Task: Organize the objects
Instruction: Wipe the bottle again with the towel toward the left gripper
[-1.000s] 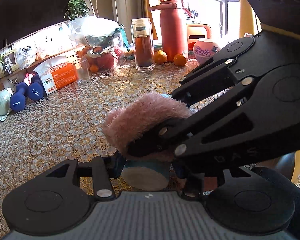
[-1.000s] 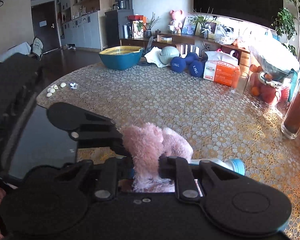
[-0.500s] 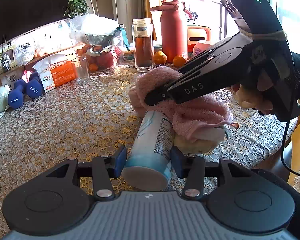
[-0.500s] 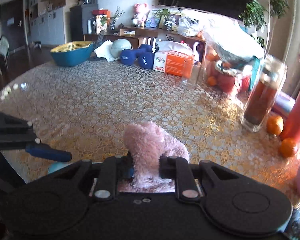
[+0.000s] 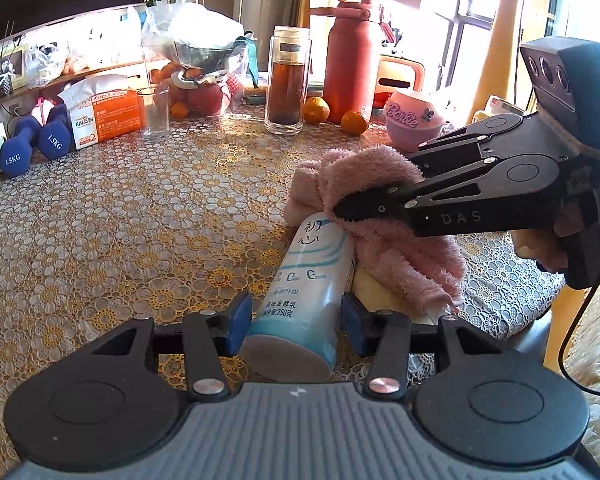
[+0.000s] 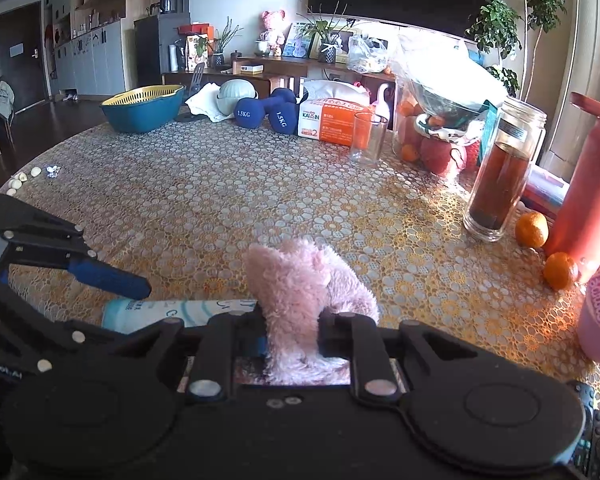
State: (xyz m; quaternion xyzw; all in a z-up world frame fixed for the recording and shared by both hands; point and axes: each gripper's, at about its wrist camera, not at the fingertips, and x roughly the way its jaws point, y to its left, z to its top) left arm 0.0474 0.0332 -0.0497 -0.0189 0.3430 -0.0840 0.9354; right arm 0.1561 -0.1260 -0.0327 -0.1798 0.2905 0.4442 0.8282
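A white and blue yogurt bottle (image 5: pixel 304 292) lies on its side on the lace tablecloth (image 5: pixel 120 220). My left gripper (image 5: pixel 296 320) has its blue pads on either side of the bottle's base, with small gaps showing. The bottle also shows in the right wrist view (image 6: pixel 172 312). My right gripper (image 6: pixel 292 336) is shut on a pink fluffy towel (image 6: pixel 300 292), seen from the side in the left wrist view (image 5: pixel 380 216), draped over the bottle's far end. A yellowish object (image 5: pixel 380 292) lies under the towel.
At the back stand a tea jar (image 5: pixel 286 84), a red thermos (image 5: pixel 352 72), oranges (image 5: pixel 354 122), a pink Barbie pot (image 5: pixel 412 120), a glass (image 5: pixel 154 112), a tissue box (image 5: pixel 104 116) and blue dumbbells (image 5: pixel 32 144). A blue basket (image 6: pixel 144 106) stands far left. The table's edge runs on the right.
My right gripper has swung with the towel from over the bottle to the right and lower. The bottle, hidden before, now shows in full between my left gripper's pads.
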